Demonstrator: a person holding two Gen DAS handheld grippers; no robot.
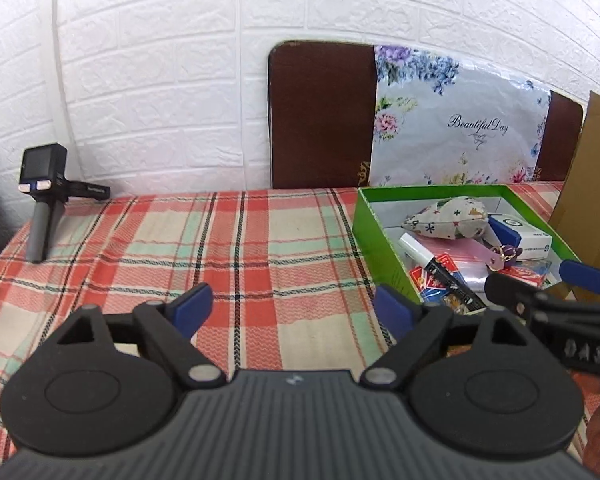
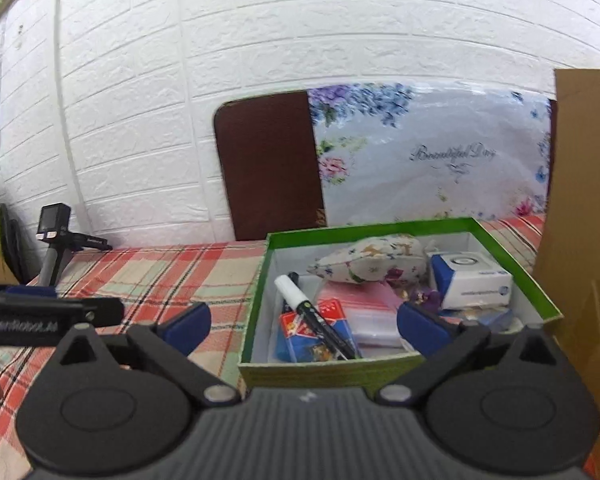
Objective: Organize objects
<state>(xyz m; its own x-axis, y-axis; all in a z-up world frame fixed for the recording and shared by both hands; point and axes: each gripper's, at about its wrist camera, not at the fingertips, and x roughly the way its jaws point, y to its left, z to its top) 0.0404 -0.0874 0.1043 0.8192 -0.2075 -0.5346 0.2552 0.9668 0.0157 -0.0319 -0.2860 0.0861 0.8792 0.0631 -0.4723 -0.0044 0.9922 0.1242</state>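
Observation:
A green box [image 1: 370, 232] [image 2: 256, 312] stands on the plaid tablecloth at the right. In it lie a floral pouch [image 1: 448, 216] [image 2: 368, 264], a white and blue carton [image 1: 520, 236] [image 2: 472, 280], a black and white marker [image 1: 440, 276] [image 2: 316, 316], card packs [image 2: 300, 336] and a pink bag [image 1: 460, 252]. My left gripper [image 1: 292, 308] is open and empty above the cloth, left of the box. My right gripper [image 2: 304, 320] is open and empty, over the box's near side; it also shows in the left wrist view [image 1: 548, 284].
A small black camera on a grip [image 1: 40, 200] [image 2: 56, 240] stands at the far left of the table. A brown board with a floral sheet [image 1: 456, 128] leans on the white brick wall. A cardboard sheet [image 2: 584, 216] stands right of the box.

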